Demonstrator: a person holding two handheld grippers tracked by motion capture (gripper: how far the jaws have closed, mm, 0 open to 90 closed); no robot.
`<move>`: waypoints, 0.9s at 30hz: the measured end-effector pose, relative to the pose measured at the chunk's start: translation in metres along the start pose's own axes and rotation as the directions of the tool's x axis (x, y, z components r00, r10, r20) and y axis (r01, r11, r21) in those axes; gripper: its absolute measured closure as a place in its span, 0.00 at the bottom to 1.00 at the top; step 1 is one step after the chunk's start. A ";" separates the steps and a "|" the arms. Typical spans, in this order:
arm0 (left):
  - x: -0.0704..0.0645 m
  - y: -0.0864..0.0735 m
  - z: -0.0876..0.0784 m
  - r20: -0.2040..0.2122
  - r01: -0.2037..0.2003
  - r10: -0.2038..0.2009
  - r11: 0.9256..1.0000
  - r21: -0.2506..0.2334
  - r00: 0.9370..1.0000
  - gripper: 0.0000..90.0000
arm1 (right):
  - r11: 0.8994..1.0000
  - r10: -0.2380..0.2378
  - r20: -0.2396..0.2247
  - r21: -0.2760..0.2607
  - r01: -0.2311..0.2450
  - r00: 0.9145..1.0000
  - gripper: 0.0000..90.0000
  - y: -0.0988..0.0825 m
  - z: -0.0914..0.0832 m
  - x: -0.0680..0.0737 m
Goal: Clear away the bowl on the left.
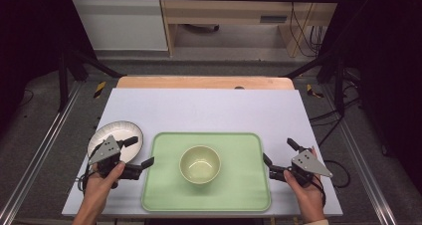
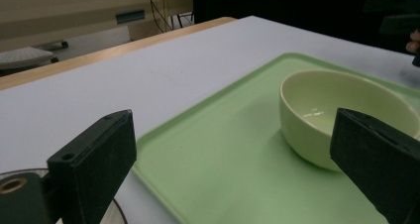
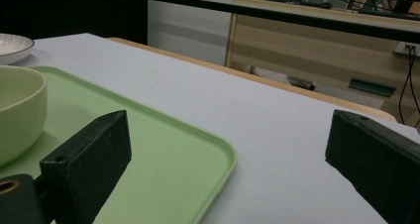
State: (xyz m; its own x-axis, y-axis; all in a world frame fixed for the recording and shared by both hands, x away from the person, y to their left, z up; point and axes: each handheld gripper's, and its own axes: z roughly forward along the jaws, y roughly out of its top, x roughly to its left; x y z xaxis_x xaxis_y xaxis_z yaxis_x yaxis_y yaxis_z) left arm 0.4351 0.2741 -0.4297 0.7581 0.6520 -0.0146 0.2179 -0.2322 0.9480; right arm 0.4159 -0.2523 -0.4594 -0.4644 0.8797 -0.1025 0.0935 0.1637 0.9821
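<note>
Lavender mat on wooden table (pale), grey floor, cabinets.

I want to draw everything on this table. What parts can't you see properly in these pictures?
- Plate: in the high view, the left gripper covers its near part.
- Bowl: in the left gripper view, a black jaw hides its right side.
- Tray: in the right gripper view, the edges cut it off.
- Dark spot on the table's far edge: too small to identify.

High view looks down; both close, low gripper views share the tray.
</note>
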 end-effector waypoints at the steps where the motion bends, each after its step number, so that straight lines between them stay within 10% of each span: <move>1: 0.000 -0.001 -0.001 -0.001 -0.008 0.008 1.000 0.006 1.000 0.05 | 1.000 0.000 0.000 0.000 0.000 1.000 0.04 0.000 0.000 0.000; 11: -0.002 -0.013 -0.005 0.042 -0.028 0.026 0.999 0.034 0.999 0.05 | 1.000 0.003 0.008 -0.005 -0.003 1.000 0.04 0.000 -0.001 -0.002; 27: 0.021 -0.028 -0.024 -0.086 0.025 -0.023 1.000 0.018 0.996 0.05 | 1.000 -0.002 0.009 0.012 0.002 1.000 0.04 -0.001 0.000 -0.003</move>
State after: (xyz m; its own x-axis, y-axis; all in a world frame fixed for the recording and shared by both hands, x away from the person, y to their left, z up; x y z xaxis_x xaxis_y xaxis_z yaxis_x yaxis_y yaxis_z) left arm 0.4299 0.3115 -0.4485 0.6969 0.7171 -0.0092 0.2480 -0.2289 0.9413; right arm 0.4172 -0.2550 -0.4601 -0.4570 0.8831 -0.1059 0.1030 0.1708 0.9799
